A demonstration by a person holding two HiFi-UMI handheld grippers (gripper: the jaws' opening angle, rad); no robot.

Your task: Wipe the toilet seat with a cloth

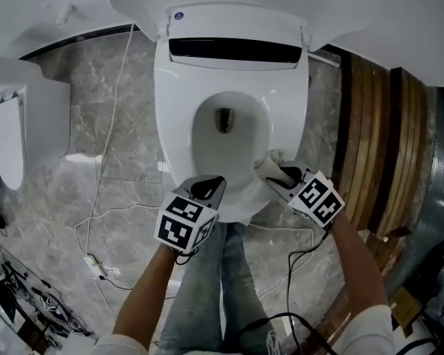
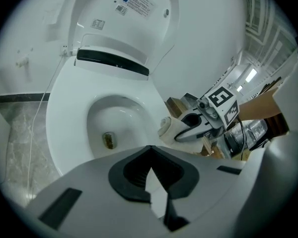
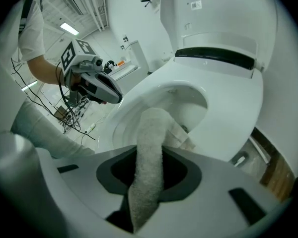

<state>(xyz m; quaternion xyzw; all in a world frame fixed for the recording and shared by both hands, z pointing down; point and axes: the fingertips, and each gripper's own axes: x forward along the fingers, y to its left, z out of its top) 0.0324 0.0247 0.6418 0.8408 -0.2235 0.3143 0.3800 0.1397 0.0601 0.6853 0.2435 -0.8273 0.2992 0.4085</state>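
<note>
The white toilet seat [image 1: 174,117] is down around the bowl, with the lid raised behind it. My right gripper [image 1: 275,173] is shut on a pale cloth [image 3: 150,152], whose free end [image 1: 268,164] lies on the seat's front right part [image 3: 223,128]. In the left gripper view the cloth [image 2: 167,128] shows rolled at the right gripper's [image 2: 178,133] tip. My left gripper [image 1: 207,189] hangs over the seat's front left edge [image 2: 64,133], shut and empty.
A white cable [image 1: 103,146] runs over the grey marble floor [image 1: 96,124] left of the toilet. A second white fixture [image 1: 15,124] stands at far left. Wooden slats [image 1: 377,139] lie to the right. The person's legs [image 1: 214,287] are just in front of the bowl.
</note>
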